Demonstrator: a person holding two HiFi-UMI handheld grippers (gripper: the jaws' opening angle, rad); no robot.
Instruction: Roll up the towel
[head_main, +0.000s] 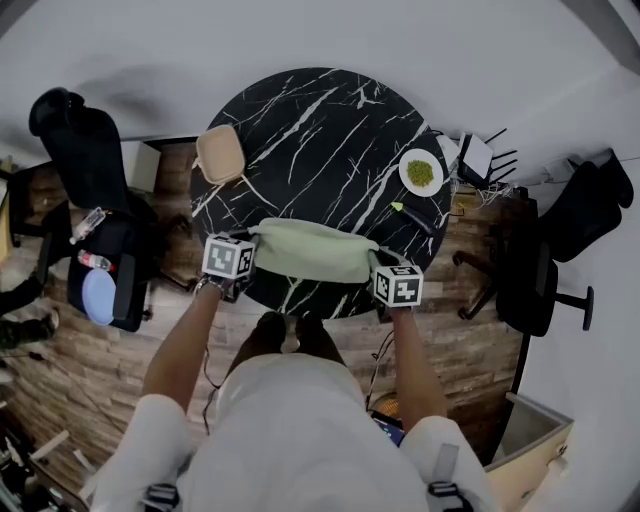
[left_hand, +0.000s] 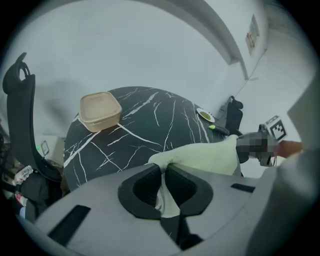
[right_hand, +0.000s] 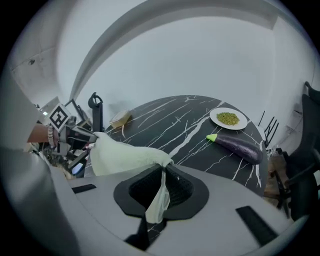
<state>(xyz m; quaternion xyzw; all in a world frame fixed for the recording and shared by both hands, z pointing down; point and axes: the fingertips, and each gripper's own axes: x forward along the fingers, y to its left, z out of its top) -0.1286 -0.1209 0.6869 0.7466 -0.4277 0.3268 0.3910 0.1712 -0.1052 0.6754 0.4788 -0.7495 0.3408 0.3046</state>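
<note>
Round black marble table (head_main: 330, 120). Pale green towel (head_main: 315, 250) hangs stretched at its near edge. Left gripper (left_hand: 162, 187) is clamped on one end, right gripper (right_hand: 162, 186) on the other. Beige container (left_hand: 100, 111), eggplant (right_hand: 239, 145) and plate (right_hand: 228, 118) sit on the table.

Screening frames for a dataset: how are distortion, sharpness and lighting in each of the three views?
Head view: fisheye warps the floor around the table, dim even light. Left gripper view: black corners, towel sharp, mosaic patch at right. Right gripper view: wall seam bowed, eggplant crisp, left edge soft.
</note>
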